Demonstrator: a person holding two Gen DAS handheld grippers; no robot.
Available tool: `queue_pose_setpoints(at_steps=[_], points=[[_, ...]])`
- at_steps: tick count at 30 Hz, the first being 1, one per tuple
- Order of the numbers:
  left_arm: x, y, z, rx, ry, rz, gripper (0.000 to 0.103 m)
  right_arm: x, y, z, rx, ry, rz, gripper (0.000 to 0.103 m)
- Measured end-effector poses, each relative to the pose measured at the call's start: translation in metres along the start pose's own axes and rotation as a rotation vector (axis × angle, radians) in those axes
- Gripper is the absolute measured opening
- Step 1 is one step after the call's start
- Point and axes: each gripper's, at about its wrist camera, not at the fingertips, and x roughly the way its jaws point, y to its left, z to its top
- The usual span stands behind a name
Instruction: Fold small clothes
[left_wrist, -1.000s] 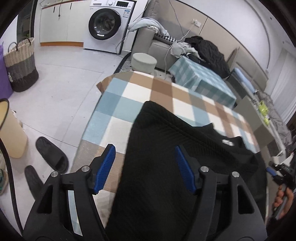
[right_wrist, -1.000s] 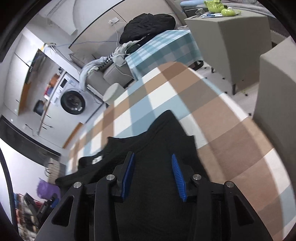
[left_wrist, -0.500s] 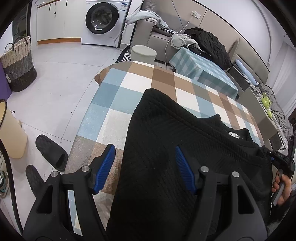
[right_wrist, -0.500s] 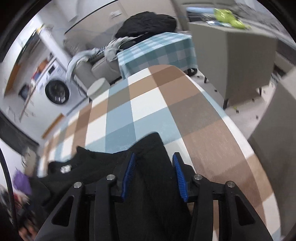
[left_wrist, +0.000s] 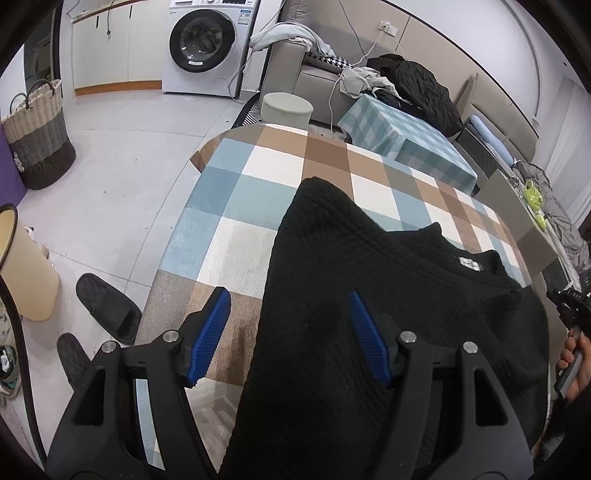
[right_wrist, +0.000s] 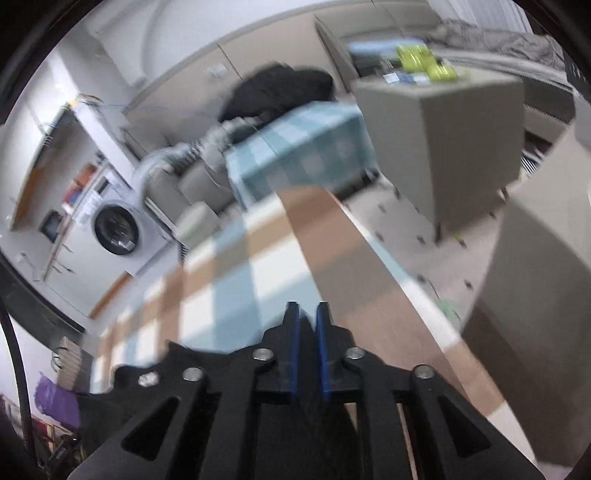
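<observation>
Black knit sweater (left_wrist: 369, 332) spread over checked tablecloth (left_wrist: 236, 229), one sleeve reaching toward far edge. Left gripper (left_wrist: 288, 332) poised above near hem, blue pads (left_wrist: 208, 332) wide apart, grasping nothing. Right gripper (right_wrist: 306, 347) closing, jaws nearly together on fold of black fabric; view blurred

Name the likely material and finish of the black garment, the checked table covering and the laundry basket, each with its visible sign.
Black sweater: knit fabric, matte; fine ribbed texture, soft folds.
Checked table cover: probably woven or pile textile; slightly fuzzy, no shine.
Laundry basket: woven wicker or rope, hard to tell; banded weave, loop handles.
</observation>
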Motion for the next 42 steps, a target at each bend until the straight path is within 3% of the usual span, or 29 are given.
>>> queue_pose_setpoints(at_steps=[2, 4, 5, 6, 7, 9, 12, 15, 19, 23, 27, 34, 38, 39, 42], points=[[0.002, -0.003, 0.0, 0.01, 0.008, 0.002, 0.064, 0.001, -0.003, -0.006, 0.003, 0.02, -0.004, 0.021], [0.005, -0.006, 0.0, 0.025, 0.016, 0.006, 0.064, -0.001, -0.002, -0.013, -0.009, 0.035, 0.011, 0.036], [0.006, -0.008, -0.001, 0.037, 0.017, 0.009, 0.055, -0.002, -0.002, -0.015, -0.01, 0.049, 0.027, 0.039], [0.008, -0.011, -0.001, 0.057, 0.017, 0.015, 0.029, -0.003, -0.002, -0.019, -0.013, 0.057, 0.036, 0.04], [0.011, -0.014, -0.002, 0.076, 0.033, 0.011, 0.018, -0.005, 0.0, -0.023, -0.027, 0.066, 0.04, 0.04], [0.009, -0.015, -0.002, 0.068, 0.011, -0.002, 0.008, -0.013, 0.005, -0.033, -0.056, 0.078, 0.043, 0.04], [-0.019, -0.015, -0.002, 0.056, -0.088, -0.055, 0.006, -0.019, 0.008, -0.039, -0.081, 0.099, 0.046, 0.041], [-0.031, -0.008, 0.001, 0.021, -0.12, -0.05, 0.006, -0.032, 0.008, -0.045, -0.111, 0.088, 0.039, 0.041], [-0.014, 0.008, 0.003, -0.042, -0.029, 0.041, 0.011, -0.038, 0.004, -0.047, -0.098, 0.096, 0.028, 0.043], [-0.023, 0.011, -0.006, -0.044, -0.022, 0.015, 0.033, -0.043, 0.019, -0.057, -0.114, 0.123, 0.064, 0.044], [-0.043, 0.007, -0.016, -0.019, -0.061, 0.014, 0.057, -0.049, 0.054, -0.073, -0.172, 0.149, 0.132, 0.057], [-0.081, -0.004, -0.043, 0.008, -0.085, -0.012, 0.058, -0.021, 0.135, -0.105, -0.255, 0.246, 0.226, 0.059], [-0.093, -0.005, -0.066, 0.011, -0.072, -0.032, 0.058, 0.008, 0.174, -0.123, -0.292, 0.289, 0.233, 0.059], [-0.094, -0.005, -0.071, 0.015, -0.066, -0.032, 0.058, 0.016, 0.182, -0.129, -0.309, 0.292, 0.213, 0.056], [-0.097, -0.002, -0.085, 0.017, -0.049, -0.022, 0.058, 0.035, 0.197, -0.138, -0.366, 0.29, 0.158, 0.004]])
